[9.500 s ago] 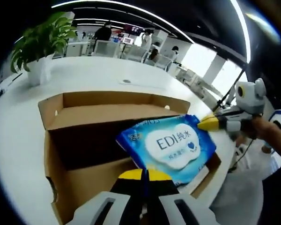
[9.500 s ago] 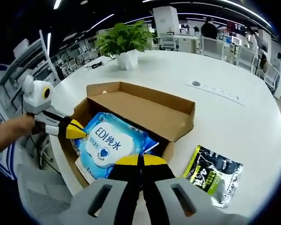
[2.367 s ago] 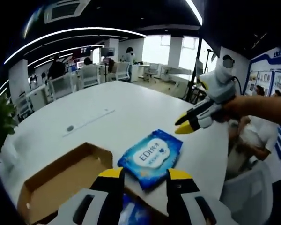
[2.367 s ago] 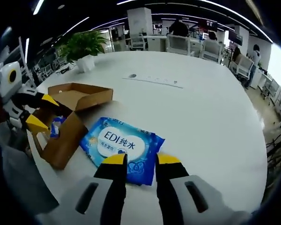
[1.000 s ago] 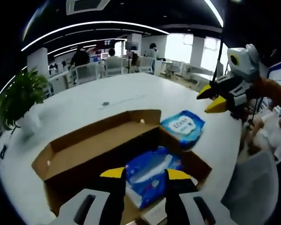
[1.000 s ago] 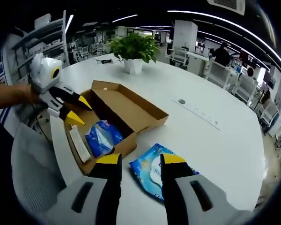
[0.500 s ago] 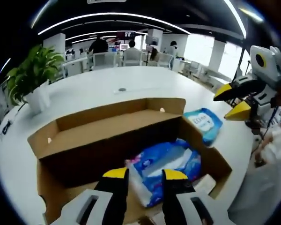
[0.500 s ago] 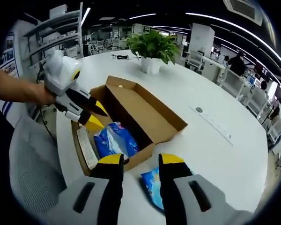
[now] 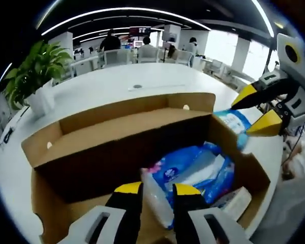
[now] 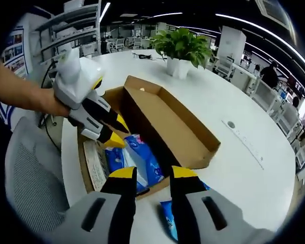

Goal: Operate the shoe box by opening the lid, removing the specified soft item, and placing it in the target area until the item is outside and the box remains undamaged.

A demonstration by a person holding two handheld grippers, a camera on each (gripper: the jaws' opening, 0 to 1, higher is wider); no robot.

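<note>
The open cardboard shoe box (image 9: 117, 127) (image 10: 168, 122) sits on a white table. Inside it lies a soft blue pack (image 9: 195, 170) (image 10: 137, 160), with a flat white item (image 10: 95, 162) beside it. A blue EDI wipes pack (image 9: 234, 122) (image 10: 170, 223) lies on the table just outside the box. My left gripper (image 9: 157, 190) (image 10: 119, 133) hangs open over the blue pack in the box, held by a hand. My right gripper (image 10: 152, 175) (image 9: 251, 113) is open above the box's end, near the wipes pack, holding nothing.
A potted plant (image 9: 33, 71) (image 10: 185, 48) stands on the table (image 9: 142, 81) beyond the box. A grey chair (image 10: 30, 178) stands at the table's edge. Office chairs and people are far behind.
The wipes pack, once held over the box by both shut grippers, now lies on the table. Both grippers are open; the left has come down close to the blue pack in the box.
</note>
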